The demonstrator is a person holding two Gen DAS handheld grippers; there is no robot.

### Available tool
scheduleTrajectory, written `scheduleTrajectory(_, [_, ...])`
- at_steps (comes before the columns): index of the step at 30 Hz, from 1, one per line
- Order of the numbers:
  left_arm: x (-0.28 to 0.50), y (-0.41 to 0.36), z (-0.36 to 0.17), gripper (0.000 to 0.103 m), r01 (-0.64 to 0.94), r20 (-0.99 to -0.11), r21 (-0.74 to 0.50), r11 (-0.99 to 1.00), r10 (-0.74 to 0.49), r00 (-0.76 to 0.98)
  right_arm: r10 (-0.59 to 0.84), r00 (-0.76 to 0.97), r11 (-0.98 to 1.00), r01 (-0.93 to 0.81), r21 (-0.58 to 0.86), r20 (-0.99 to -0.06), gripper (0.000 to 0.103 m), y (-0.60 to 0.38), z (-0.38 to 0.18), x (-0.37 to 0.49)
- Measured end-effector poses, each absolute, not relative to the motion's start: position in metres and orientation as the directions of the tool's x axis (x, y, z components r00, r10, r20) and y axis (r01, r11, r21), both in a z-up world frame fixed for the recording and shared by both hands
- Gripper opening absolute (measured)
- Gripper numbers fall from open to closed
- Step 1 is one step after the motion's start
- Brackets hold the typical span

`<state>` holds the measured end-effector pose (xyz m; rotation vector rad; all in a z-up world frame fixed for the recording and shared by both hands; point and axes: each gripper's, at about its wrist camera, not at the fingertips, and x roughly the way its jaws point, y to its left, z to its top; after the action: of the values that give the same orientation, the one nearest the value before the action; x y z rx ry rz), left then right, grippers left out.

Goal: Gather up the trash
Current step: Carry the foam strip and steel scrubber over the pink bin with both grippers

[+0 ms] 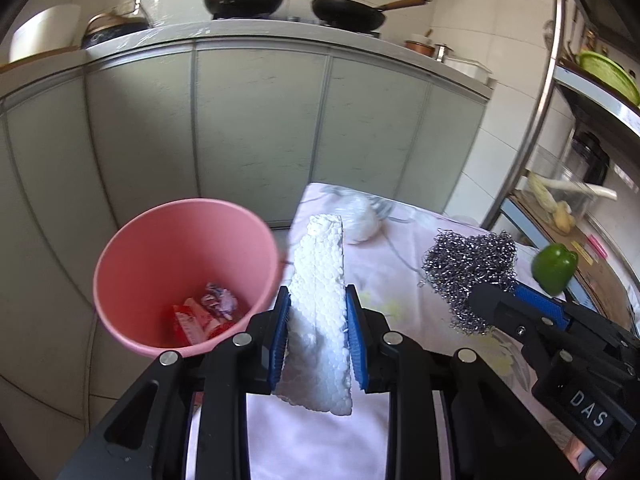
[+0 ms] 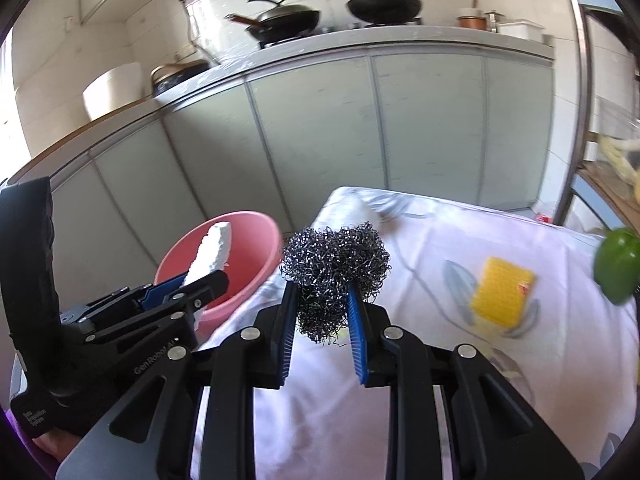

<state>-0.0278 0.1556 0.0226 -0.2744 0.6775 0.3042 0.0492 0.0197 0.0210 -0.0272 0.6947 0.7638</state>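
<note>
Nearest the lens in the left wrist view, we find the left gripper [image 1: 318, 336] clamped on a white foam slab [image 1: 320, 308], its blue pads pressing both long sides while the slab stands up out of the jaws toward frame centre. Just left of those jaws, in the lower left of the frame, sits the pink bin [image 1: 184, 276], its mouth open toward us; the slab is beside the rim, not yet over the opening as far as we can judge.

In the right wrist view, the right gripper [image 2: 322, 320] is closed on a steel wool scourer [image 2: 336, 276], held at its lower part with the bulk bulging above the pads.

Progress, by our judgement: the bin already holds a red wrapper [image 1: 196, 322] and a crumpled paper [image 1: 218, 300], so some collection is done. Both held items remain to be dropped in. A white crumpled wad [image 1: 360, 220] lies on the pale tablecloth [image 1: 312, 440] above centre, and a yellow sponge [image 2: 500, 296] lies at the right of the right wrist view; whether the sponge counts as trash we cannot tell. A green pepper [image 2: 616, 266] sits at the right edge and does not look like refuse.
</note>
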Motion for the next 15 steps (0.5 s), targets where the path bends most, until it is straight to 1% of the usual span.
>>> scheduleTrajectory(6, [-0.032, 0.185, 0.018, 0.026, -0.417, -0.654, -0.153, 0.896, 0.225, 0.723, 0.653, 0.469, 0.688, -0.695, 0.209, -0.594, 0.025, 0.059, 0.023, 0.050])
scheduleTrajectory(15, [-0.042, 0.248, 0.004, 0.026, -0.529, -0.668, -0.165, 0.833, 0.301, 0.681, 0.685, 0.392, 0.612, -0.766, 0.194, -0.614, 0.025, 0.117, 0.014, 0.050])
